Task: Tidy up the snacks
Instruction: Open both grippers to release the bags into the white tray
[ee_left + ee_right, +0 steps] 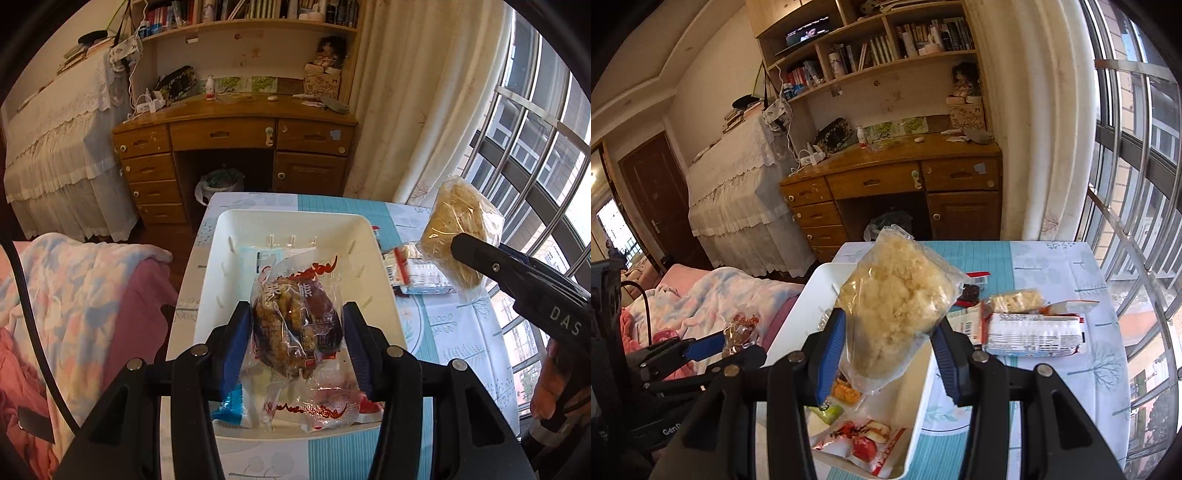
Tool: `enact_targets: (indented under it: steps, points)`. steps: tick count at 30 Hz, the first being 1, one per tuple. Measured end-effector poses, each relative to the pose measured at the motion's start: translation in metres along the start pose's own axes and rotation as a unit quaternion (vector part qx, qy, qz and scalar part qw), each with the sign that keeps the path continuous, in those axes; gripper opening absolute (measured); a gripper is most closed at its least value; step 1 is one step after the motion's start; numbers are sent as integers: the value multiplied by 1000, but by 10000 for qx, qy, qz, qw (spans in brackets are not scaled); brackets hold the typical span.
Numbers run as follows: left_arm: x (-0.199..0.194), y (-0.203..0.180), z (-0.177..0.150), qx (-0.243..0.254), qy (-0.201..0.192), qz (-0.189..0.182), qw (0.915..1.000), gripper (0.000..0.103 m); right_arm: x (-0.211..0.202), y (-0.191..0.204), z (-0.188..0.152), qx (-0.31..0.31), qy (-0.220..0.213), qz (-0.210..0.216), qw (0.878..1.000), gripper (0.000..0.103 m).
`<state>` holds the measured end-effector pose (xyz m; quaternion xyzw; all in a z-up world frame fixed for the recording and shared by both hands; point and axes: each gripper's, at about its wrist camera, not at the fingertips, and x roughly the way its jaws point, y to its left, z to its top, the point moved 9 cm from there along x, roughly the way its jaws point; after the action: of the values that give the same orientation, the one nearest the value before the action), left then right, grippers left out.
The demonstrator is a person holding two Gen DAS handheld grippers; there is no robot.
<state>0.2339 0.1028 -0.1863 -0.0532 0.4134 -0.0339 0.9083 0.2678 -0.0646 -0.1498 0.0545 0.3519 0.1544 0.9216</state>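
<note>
A clear packet of brown snacks (295, 325) hangs over the white bin (373, 258), clamped between the blue pads of the left hand-held gripper (297, 347). To its right, the right hand-held gripper (888, 354) grasps a bag of pale puffed snacks (897, 299) above the bin's edge. More packets (1034, 332) lie on the patterned surface (1052, 266), just beside the bin.

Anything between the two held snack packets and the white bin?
Nothing visible. The left gripper holds a clear packet of brown snacks directly above the white plastic bin, which already holds a few packets. The right gripper carries a clear bag of pale puffed snack over the bin's right rim, open air below.
</note>
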Motion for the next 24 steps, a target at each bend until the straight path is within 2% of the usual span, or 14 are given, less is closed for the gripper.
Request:
enact_targets:
  steps: [7,9,10,11,12,13,17,24]
  points:
    - [7,26,-1,-155,60,143,9998,51,11,27,-8,-173,166,17,9997,49]
    - [8,29,-1,-208,96,145,9996,70,16,32,-12,-216,304,12,9993,50]
    - [8,31,-1,-237,101,174,9995,82,19,33,-14,-228,363,3,9991,55]
    - [7,34,-1,-271,78,180,9994,82,20,33,-16,-228,394,-41,9990,60]
    - [6,35,0,-291,74,166,9994,82,20,33,-17,-213,390,-108,9990,69]
    - [5,35,-1,-299,83,161,9994,82,18,33,-17,-197,364,-110,9991,71]
    - [6,34,-2,-319,190,180,9991,82,10,28,-16,-167,298,-176,9993,72]
    - [-6,17,7,-318,92,21,9994,82,-8,2,-16,-71,236,-336,9991,72]
